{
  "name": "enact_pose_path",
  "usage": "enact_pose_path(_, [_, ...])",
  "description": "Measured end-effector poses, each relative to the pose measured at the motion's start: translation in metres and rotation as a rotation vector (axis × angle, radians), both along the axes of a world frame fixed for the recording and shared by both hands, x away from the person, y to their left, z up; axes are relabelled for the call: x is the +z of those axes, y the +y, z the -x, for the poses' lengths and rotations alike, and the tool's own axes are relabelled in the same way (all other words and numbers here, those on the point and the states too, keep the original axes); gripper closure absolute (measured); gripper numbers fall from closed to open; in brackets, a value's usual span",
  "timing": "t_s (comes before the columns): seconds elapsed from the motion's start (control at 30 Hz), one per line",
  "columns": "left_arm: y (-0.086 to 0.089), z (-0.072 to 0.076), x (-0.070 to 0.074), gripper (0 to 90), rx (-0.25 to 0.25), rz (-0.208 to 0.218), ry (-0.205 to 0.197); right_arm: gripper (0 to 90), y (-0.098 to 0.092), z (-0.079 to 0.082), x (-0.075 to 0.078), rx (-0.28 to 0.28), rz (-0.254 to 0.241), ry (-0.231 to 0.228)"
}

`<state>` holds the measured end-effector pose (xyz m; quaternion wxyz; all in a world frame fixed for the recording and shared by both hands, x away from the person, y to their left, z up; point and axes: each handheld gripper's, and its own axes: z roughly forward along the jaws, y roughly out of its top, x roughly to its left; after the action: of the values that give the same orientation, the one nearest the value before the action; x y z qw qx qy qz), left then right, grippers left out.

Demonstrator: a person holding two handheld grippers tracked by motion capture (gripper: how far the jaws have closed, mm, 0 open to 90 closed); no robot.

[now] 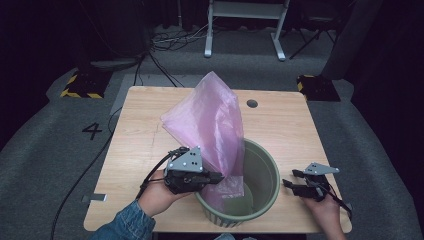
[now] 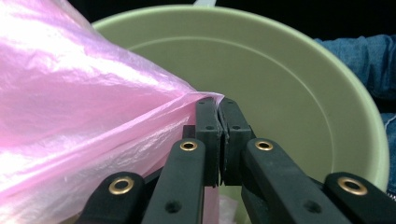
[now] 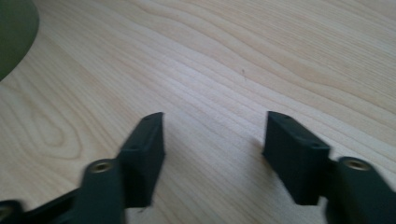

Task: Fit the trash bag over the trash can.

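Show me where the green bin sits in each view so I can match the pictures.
High view: green bin at bottom centre, between the grippers.
Left gripper view: its rim and inside span centre and right, behind the pink bag.
Right gripper view: a green edge at top left.
Shared landmark: the bin's green wall.
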<state>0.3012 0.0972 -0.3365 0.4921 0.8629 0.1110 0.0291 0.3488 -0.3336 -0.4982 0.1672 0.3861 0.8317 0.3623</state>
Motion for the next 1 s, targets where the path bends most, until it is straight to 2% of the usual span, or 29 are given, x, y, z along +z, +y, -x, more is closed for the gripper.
enact_pose_path(0.07, [0.000,0.000,-0.001,87.6,0.002,-0.003,0.010,47.0,0.002,-0.001,0.004,0.018,0.007,0.021])
enact_pose_path(0.1, [0.000,-0.001,-0.002,87.3,0.001,-0.002,0.011,47.3,0.002,-0.001,0.006,0.022,0.004,0.015])
enact_pose_path(0.2, [0.003,0.000,-0.004,86.4,0.004,0.019,0.016,46.2,0.000,-0.002,0.010,0.041,-0.038,0.025])
enact_pose_path(0.33, [0.005,0.002,-0.006,86.0,0.010,0.010,-0.002,46.3,0.001,-0.002,0.017,0.070,-0.056,0.014])
enact_pose_path(0.4, [0.006,0.001,-0.006,86.0,0.010,-0.002,0.015,46.3,0.002,-0.002,0.024,0.087,-0.075,-0.001])
enact_pose_path(0.53, [0.011,0.002,-0.008,85.7,0.014,0.000,0.031,45.7,0.002,-0.004,0.043,0.108,-0.127,-0.019])
enact_pose_path(0.63, [0.013,0.000,-0.011,85.3,0.013,-0.008,0.049,45.0,0.002,-0.005,0.060,0.118,-0.126,-0.048])
enact_pose_path(0.73, [0.016,-0.002,-0.012,85.1,0.011,0.013,0.068,44.8,0.002,-0.004,0.079,0.125,-0.138,-0.074])
enact_pose_path(0.87, [0.017,-0.003,-0.013,85.1,0.006,0.029,0.064,44.1,0.005,-0.002,0.103,0.154,-0.127,-0.121])
enact_pose_path(1.0, [0.017,-0.005,-0.016,85.2,0.012,0.037,0.075,43.6,0.008,-0.005,0.119,0.179,-0.124,-0.125])
